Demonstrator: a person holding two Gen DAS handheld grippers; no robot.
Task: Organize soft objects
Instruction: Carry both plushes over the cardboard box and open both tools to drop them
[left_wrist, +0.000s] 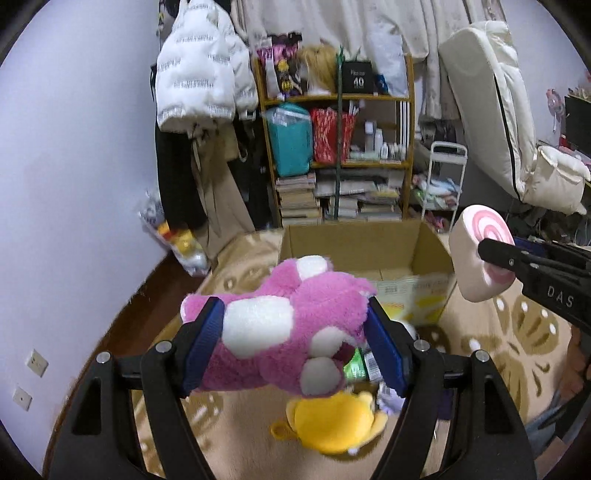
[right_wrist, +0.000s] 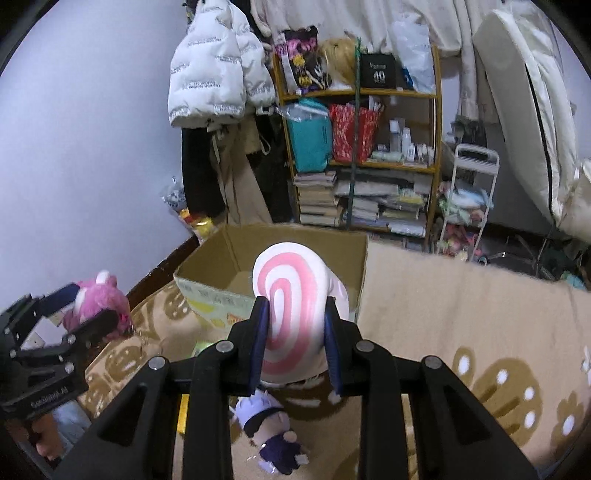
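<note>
My left gripper (left_wrist: 295, 343) is shut on a pink plush toy with white patches (left_wrist: 288, 332), held above the carpet. The same pink plush (right_wrist: 98, 306) shows at the left of the right wrist view, in the left gripper (right_wrist: 94, 308). My right gripper (right_wrist: 295, 343) is shut on a white cushion with a pink spiral (right_wrist: 291, 306); that cushion (left_wrist: 480, 254) also appears at the right of the left wrist view. An open cardboard box (left_wrist: 351, 243) stands just ahead of both grippers on the carpet, and its box wall (right_wrist: 295, 240) faces me in the right wrist view.
A yellow plush (left_wrist: 332, 424) and a small doll in dark clothes with pale hair (right_wrist: 266, 428) lie on the beige patterned carpet (right_wrist: 461, 314) below the grippers. Behind the box stand a cluttered wooden shelf (left_wrist: 340, 147), hanging coats (left_wrist: 199, 74), a white cart (right_wrist: 469, 195) and a leaning mattress.
</note>
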